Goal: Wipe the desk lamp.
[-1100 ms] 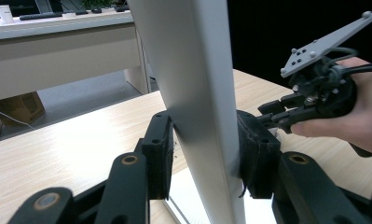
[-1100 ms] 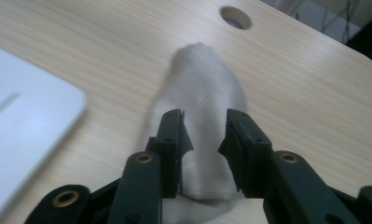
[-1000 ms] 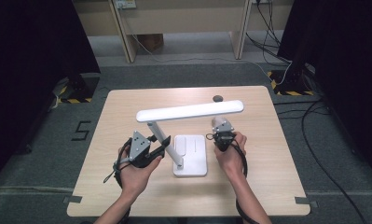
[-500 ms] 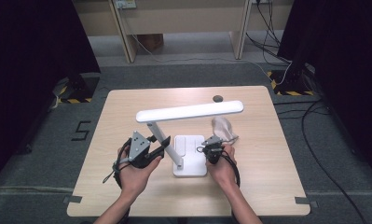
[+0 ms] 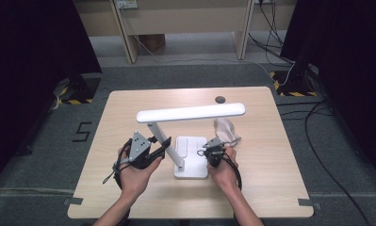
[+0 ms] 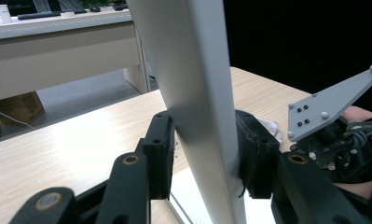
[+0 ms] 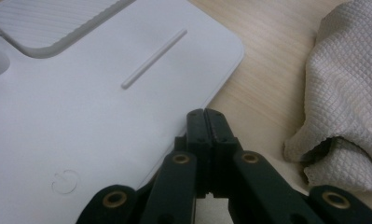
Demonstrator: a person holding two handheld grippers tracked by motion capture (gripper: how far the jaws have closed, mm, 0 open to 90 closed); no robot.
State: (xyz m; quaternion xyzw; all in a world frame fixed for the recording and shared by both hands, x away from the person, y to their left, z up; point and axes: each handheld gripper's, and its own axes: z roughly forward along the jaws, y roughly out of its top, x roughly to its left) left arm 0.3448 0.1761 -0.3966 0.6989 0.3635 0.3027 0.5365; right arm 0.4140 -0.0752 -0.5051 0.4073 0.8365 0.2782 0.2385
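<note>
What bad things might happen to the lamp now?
The left hand-held gripper clamps the lamp's slanted post; a hard pull might tip the whole lamp, since its long head reaches far sideways. The right hand-held gripper, jaws shut, sits at the edge of the white base near the power mark; it could slip off and bump the cloth.

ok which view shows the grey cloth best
The right gripper view: the grey cloth sits close up, its waffle weave and folded edge sharp, lying on the table beside the lamp base. The high view shows it small but whole, right of the base. The left gripper view shows just a sliver behind the lamp arm.
</note>
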